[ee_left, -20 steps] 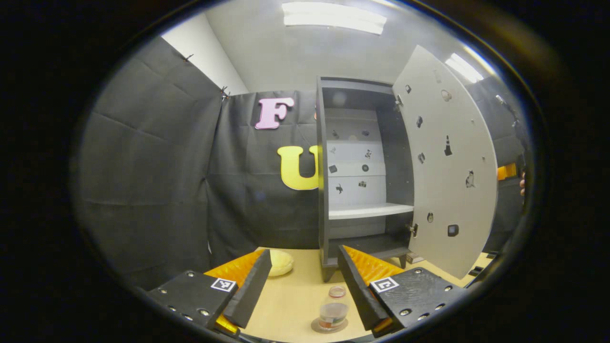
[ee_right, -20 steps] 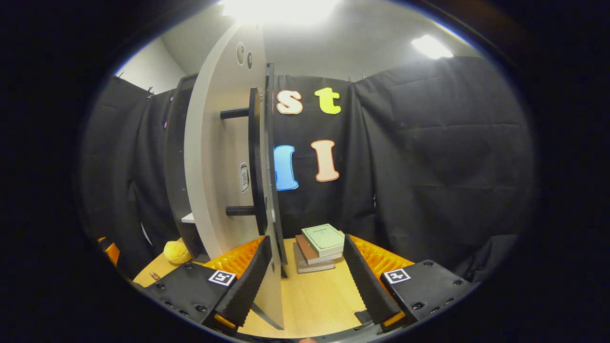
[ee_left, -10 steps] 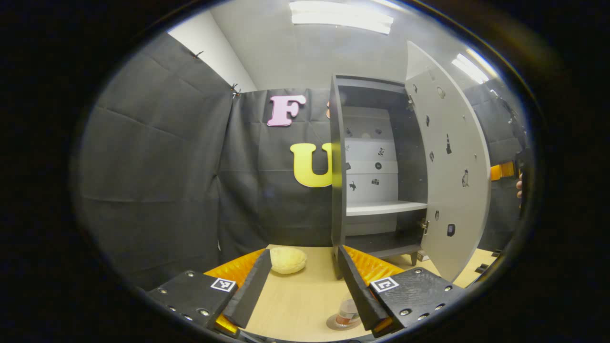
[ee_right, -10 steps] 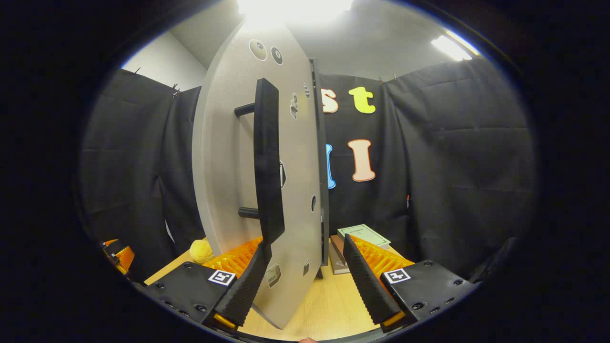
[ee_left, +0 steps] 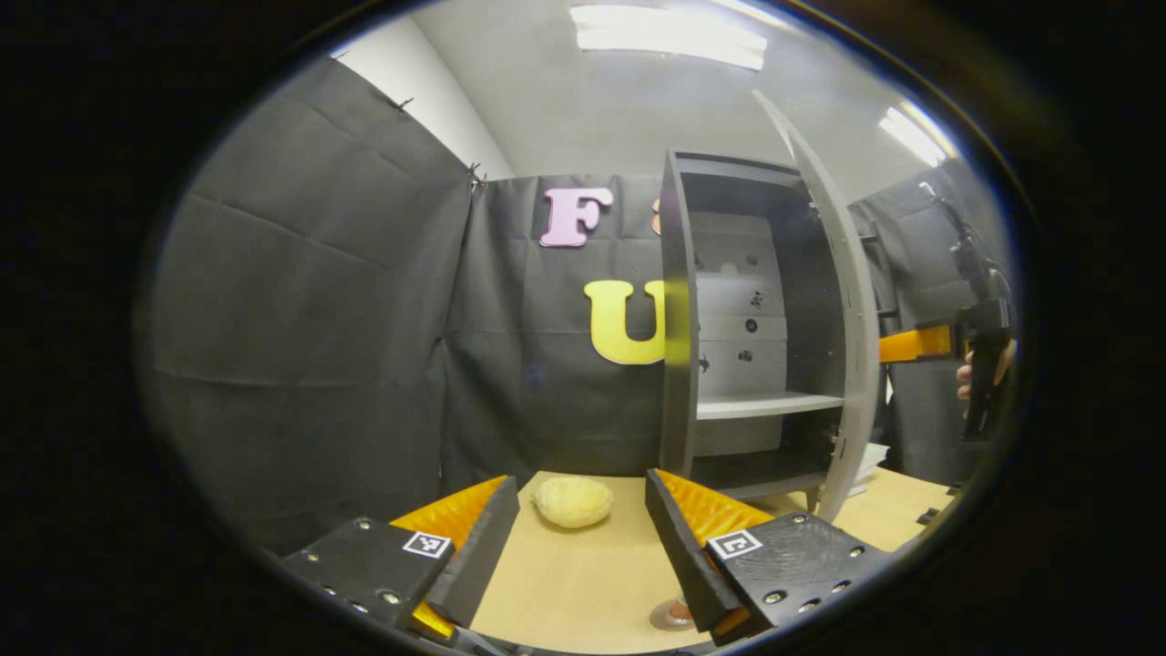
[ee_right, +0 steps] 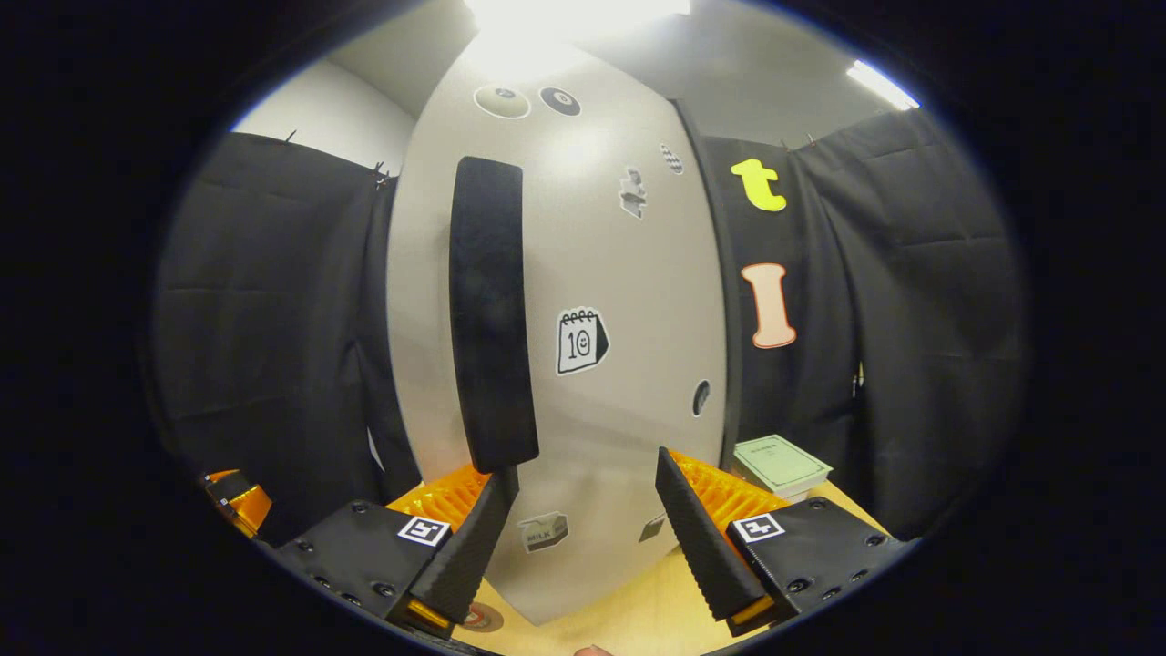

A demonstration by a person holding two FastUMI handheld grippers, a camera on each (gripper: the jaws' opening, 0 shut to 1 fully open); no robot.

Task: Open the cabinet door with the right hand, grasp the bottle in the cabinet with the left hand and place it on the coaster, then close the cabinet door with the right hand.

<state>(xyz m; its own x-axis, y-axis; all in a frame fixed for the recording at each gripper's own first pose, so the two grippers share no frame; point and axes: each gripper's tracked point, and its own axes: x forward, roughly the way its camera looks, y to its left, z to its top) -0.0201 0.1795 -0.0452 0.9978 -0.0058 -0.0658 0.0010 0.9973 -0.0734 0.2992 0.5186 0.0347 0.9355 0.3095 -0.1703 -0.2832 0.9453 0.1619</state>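
Left gripper view: left gripper (ee_left: 576, 547) hovers above the wooden table (ee_left: 583, 583), fingers spread wide, nothing between them. Bottle (ee_left: 676, 612) stands on the coaster (ee_left: 663, 623) at the bottom edge, mostly hidden behind the left gripper's right-hand finger; only a sliver of each shows. Yellow plush lump (ee_left: 573, 501) lies on the table ahead, just left of the cabinet (ee_left: 679, 319). Cabinet is dark with a white shelf (ee_left: 765, 404) inside; no bottle on the shelf or floor of it. Cabinet door (ee_left: 843, 310) is seen nearly edge-on, part open, hinged on the cabinet's right side. Beyond the door, at the far right, right gripper (ee_left: 920, 344) shows as an orange finger with a hand (ee_left: 979, 374) on its black grip.

Right gripper view: right gripper (ee_right: 588, 538) faces the grey outer face of the cabinet door (ee_right: 592, 273) close up, fingers spread apart, gripping nothing. Black bar handle (ee_right: 492, 319) runs vertical on the door, its lower end just above the left-hand finger tip; touching or not, cannot tell. Stickers dot the door. Green-covered book (ee_right: 782, 463) lies on the table to the right, behind the right-hand finger. Coaster edge (ee_right: 483, 620) peeks at the bottom. Left gripper's orange finger (ee_right: 239, 499) sits at the far left.
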